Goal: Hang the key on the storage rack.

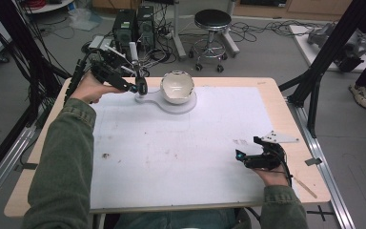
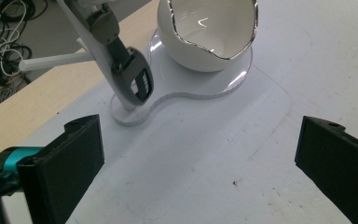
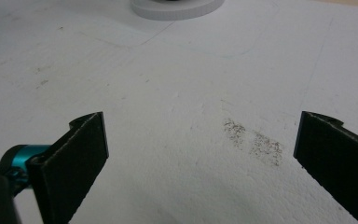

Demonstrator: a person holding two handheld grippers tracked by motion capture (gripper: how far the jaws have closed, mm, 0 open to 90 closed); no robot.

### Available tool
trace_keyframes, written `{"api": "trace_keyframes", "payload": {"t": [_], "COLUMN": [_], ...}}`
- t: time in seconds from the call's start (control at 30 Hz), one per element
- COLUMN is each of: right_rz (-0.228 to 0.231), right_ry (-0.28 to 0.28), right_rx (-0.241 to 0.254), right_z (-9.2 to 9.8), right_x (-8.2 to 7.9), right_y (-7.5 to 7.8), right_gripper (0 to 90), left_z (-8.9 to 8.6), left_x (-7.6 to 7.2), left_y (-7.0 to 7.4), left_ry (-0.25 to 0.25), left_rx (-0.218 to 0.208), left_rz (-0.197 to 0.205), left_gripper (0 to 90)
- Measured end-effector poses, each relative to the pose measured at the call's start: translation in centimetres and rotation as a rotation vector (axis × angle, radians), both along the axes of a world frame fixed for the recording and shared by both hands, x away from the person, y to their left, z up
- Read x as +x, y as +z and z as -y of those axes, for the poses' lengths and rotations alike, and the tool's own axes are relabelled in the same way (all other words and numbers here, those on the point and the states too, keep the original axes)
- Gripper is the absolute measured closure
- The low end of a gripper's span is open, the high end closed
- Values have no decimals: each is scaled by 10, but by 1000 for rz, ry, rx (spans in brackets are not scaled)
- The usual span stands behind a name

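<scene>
A white bowl [image 1: 177, 87] with a jagged silver rim stands on a clear base plate [image 1: 186, 106] at the table's far middle. In the left gripper view the bowl [image 2: 205, 42] sits on the plate's wide round end [image 2: 186, 84]. A grey and white lever-like piece [image 2: 129, 77] leans over the plate's small lobe. My left gripper [image 1: 136, 88] is just left of the bowl. Its jaws [image 2: 196, 158] stand open and wide apart, short of the plate, holding nothing. My right gripper [image 1: 242, 156] rests low at the table's near right, open [image 3: 200, 158] over bare white mat.
A white mat [image 1: 171, 152] covers most of the wooden table [image 1: 286, 119]. A grey smudge [image 3: 254, 140] marks the mat ahead of the right gripper. Behind the table are a stool [image 1: 212, 28], black boxes [image 1: 133, 26] and cables. Black frame posts [image 1: 329, 57] stand at the right.
</scene>
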State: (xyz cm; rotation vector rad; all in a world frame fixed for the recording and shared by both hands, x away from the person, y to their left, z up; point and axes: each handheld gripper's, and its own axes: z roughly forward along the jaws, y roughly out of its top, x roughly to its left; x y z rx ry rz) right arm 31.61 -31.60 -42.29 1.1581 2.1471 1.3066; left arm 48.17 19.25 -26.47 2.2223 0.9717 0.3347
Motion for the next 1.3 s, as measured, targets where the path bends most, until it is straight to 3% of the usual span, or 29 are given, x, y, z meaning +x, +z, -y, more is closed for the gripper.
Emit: {"api": "trace_keyframes", "payload": {"t": [0.4, 1.1, 1.23, 1.3], "right_rz": [-2, -3, -10, -7], "right_ry": [0, 8, 5, 7], "right_rx": [-3, -22, -26, -30], "right_z": [-1, -3, -4, -4], "right_x": [0, 1, 1, 2], "right_y": [0, -1, -1, -1], "right_gripper": [19, 19, 19, 19], "left_z": [-5, -24, -24, -21], "left_x": [-21, -62, -75, -84], "left_y": [-9, -48, -55, -60], "left_ry": [7, 43, 12, -8], "left_rx": [-5, -34, -70, -62], "left_rz": [26, 56, 56, 69], "left_gripper": [17, 17, 17, 17]}}
